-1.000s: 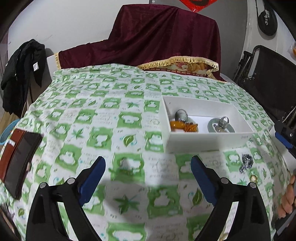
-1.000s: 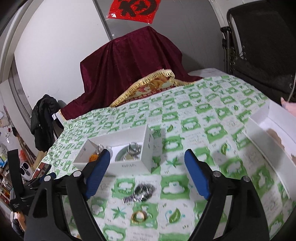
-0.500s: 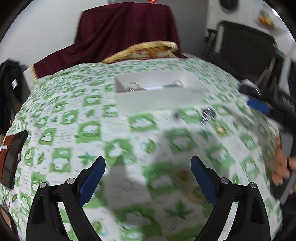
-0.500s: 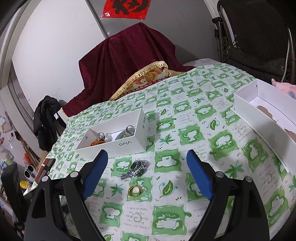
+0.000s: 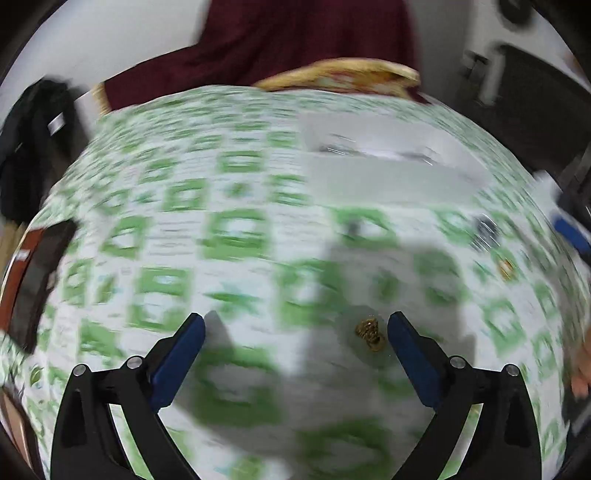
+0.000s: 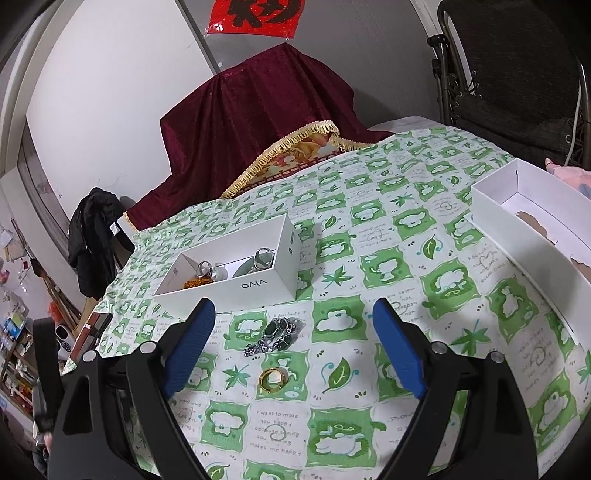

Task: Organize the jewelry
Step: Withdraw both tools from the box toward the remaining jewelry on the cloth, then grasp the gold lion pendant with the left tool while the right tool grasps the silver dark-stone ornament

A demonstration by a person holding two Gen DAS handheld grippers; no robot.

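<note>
Both my wrist cameras look low across the green-checked tablecloth [image 6: 388,229], sharing the white vivo box [image 6: 236,280], upper-centre frame.

Gold ring [image 6: 273,379] (below bracelet [image 6: 276,335]) between spread jaws.

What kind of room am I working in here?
Probably a lived-in home room, not a workshop: a table under a green patterned tablecloth, a red paper decoration on the wall, and a black jacket hanging at the left.
</note>
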